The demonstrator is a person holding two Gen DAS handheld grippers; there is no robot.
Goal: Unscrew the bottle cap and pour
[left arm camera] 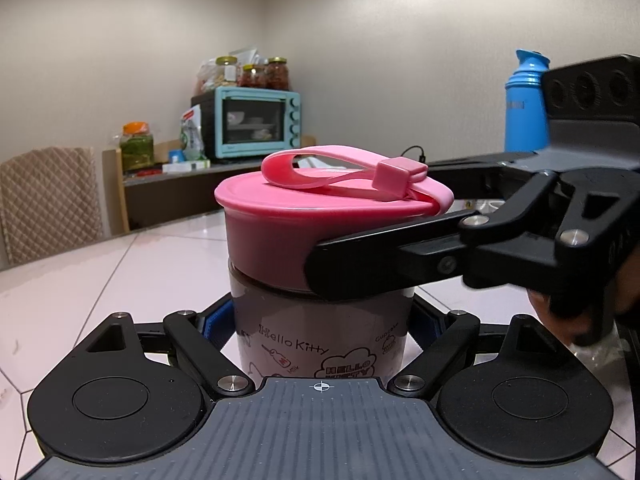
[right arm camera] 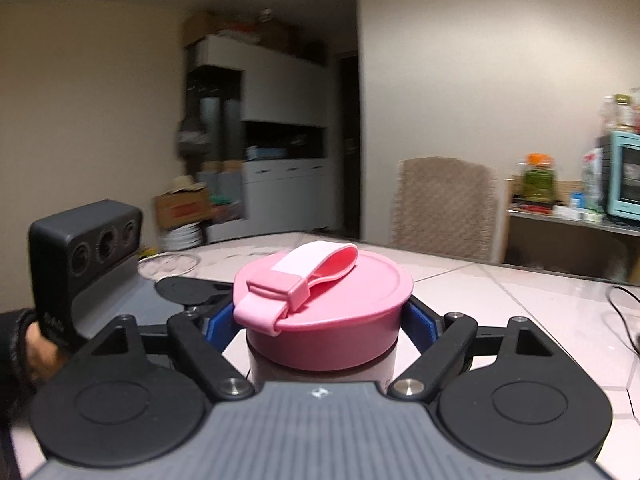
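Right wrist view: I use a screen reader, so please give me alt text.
The right gripper is shut on the pink cap of a bottle standing on a white tiled table. The left gripper is at the left, behind the bottle.

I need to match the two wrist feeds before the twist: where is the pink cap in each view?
Left wrist: pink cap at centre, on the bottle; the right gripper clamps it from the right.
Right wrist: pink cap low at centre, between that gripper's blue pads.
Shared landmark: the teal oven, behind the cap in the left view, at the far right edge in the right view.
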